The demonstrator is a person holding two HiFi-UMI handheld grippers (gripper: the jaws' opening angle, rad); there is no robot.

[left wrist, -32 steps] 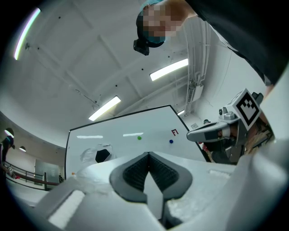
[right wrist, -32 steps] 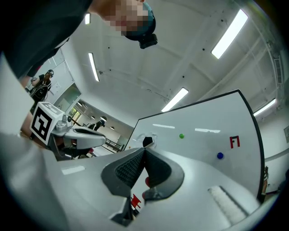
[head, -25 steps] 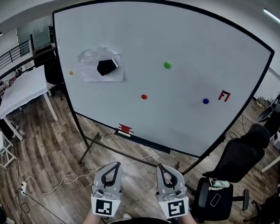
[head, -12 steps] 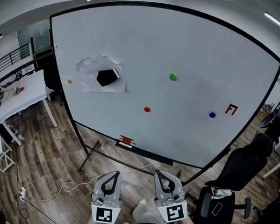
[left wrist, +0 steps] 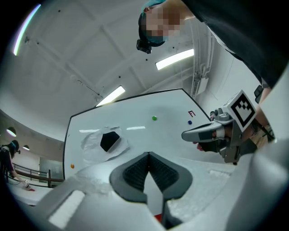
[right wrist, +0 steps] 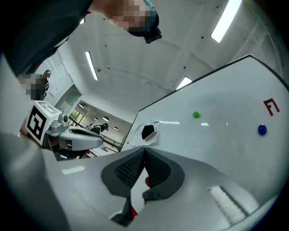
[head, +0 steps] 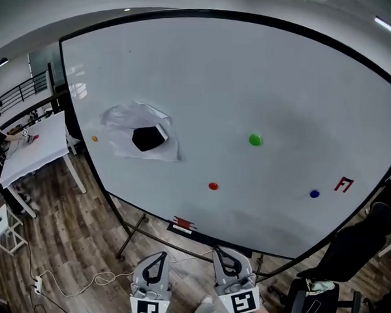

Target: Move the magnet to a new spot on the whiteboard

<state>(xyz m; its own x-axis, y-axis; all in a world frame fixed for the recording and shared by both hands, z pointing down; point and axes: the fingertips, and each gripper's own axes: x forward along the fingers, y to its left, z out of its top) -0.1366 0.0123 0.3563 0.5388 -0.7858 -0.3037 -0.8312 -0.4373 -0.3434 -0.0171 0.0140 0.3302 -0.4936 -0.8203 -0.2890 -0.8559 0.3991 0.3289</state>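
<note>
Both tongs are held low, side by side, in front of the big white whiteboard with the black frame (head: 256,71), well apart from it. The left tongs (head: 163,255) have their jaws pressed together tip to tip, and the left gripper view shows only board behind them. Same deal for the right tongs (head: 217,251): jaws together at the tips. There's a bit of red showing through the slit lower down, but I can't tell what it is.

There are four magnets, all stuck on the board and none touched:
- the round green magnet (head: 255,140) sits about mid-board
- the round red magnet (head: 213,185) is below it and to the left
- the round blue magnet (head: 314,193) is low on the right, just beside a red F-like drawn mark (head: 343,184)
- the small orange magnet (head: 94,138) is over by the left edge

Between orange and green there's a crumpled white sheet of paper with a black angular patch (head: 149,138) in its middle. A small red block (head: 184,222) sits on the bottom rail.

Off to the left is a white table (head: 41,149) on the wooden plank floor (head: 62,238), and a black office chair (head: 347,246) is at lower right.
</note>
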